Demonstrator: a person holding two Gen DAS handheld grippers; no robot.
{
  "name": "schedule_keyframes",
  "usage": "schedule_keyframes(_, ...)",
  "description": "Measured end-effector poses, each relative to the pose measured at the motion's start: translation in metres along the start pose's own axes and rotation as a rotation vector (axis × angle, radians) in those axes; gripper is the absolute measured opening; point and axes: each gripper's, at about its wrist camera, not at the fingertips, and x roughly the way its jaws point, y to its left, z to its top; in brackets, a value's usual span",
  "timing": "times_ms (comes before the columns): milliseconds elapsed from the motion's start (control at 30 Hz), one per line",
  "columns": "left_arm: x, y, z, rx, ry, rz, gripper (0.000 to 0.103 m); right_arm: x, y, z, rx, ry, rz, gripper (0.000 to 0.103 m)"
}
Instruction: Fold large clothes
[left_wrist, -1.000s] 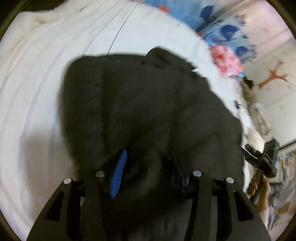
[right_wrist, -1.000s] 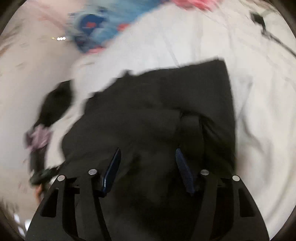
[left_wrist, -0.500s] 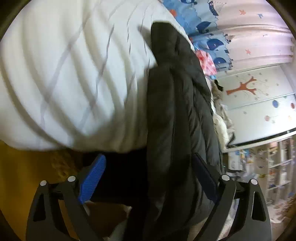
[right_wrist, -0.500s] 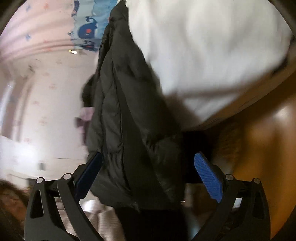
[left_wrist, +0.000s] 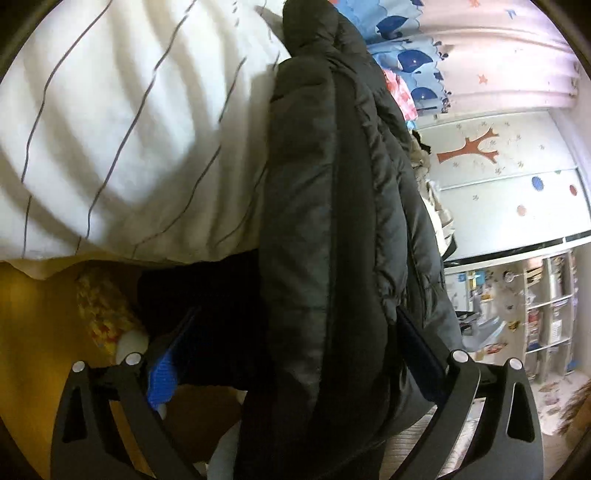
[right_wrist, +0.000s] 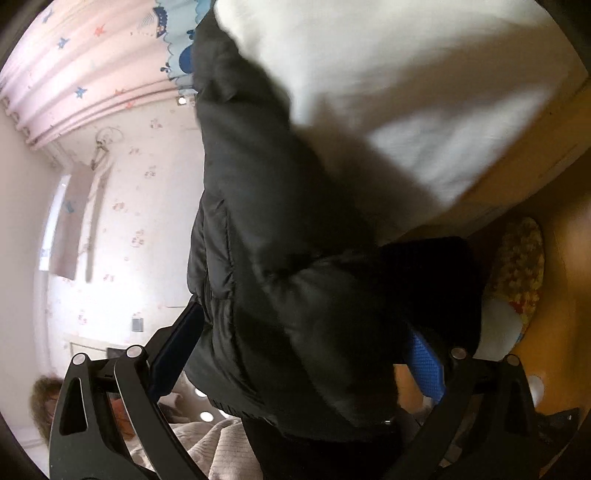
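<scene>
A black puffer jacket (left_wrist: 332, 206) lies folded into a thick stack on the white striped bed sheet (left_wrist: 110, 122), at the bed's edge. My left gripper (left_wrist: 291, 354) is open wide, its blue-padded fingers (left_wrist: 162, 369) on either side of the stack's near end. The jacket also fills the right wrist view (right_wrist: 280, 280). My right gripper (right_wrist: 299, 343) is open wide around the jacket's other end, with one blue pad (right_wrist: 424, 362) showing on the right.
The yellow wooden bed frame (left_wrist: 33, 332) and a patterned slipper (left_wrist: 103, 314) are below the mattress edge. Curtains (left_wrist: 498, 48), a wall with a tree decal (left_wrist: 472, 147) and shelves (left_wrist: 543, 302) stand beyond. A person's head (right_wrist: 44, 402) shows low in the right wrist view.
Both grippers dropped from above the jacket to the bed's edge and opened wide. They now look along the folded stack from its ends.
</scene>
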Motion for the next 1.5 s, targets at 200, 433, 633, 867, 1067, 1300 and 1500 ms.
schedule_keyframes(200, 0.019, -0.001, -0.001, -0.016, 0.007, -0.001, 0.096, 0.021, 0.004, -0.001, -0.075, 0.052, 0.080, 0.094)
schedule_keyframes(433, -0.004, -0.035, -0.007, 0.028, -0.087, 0.032, 0.046, 0.002, 0.060, -0.024, -0.264, 0.001, -0.020, 0.025)
schedule_keyframes(633, -0.034, -0.083, -0.007, 0.113, -0.191, 0.023, 0.020, -0.014, 0.129, -0.041, -0.410, -0.052, 0.033, 0.019)
schedule_keyframes(867, -0.017, -0.032, -0.006, 0.021, -0.033, -0.019, 0.064, -0.008, 0.110, -0.034, -0.299, 0.003, -0.003, 0.031)
schedule_keyframes(1067, -0.001, 0.014, -0.022, -0.092, 0.000, -0.094, 0.093, 0.002, 0.086, -0.039, -0.249, -0.021, -0.037, 0.049)
schedule_keyframes(1300, -0.018, -0.025, -0.022, -0.034, -0.154, 0.015, 0.030, 0.014, 0.121, -0.051, -0.355, -0.093, -0.107, 0.014)
schedule_keyframes(1500, -0.058, -0.107, -0.025, 0.128, -0.291, 0.066, 0.011, 0.006, 0.166, -0.058, -0.416, -0.164, 0.037, 0.013)
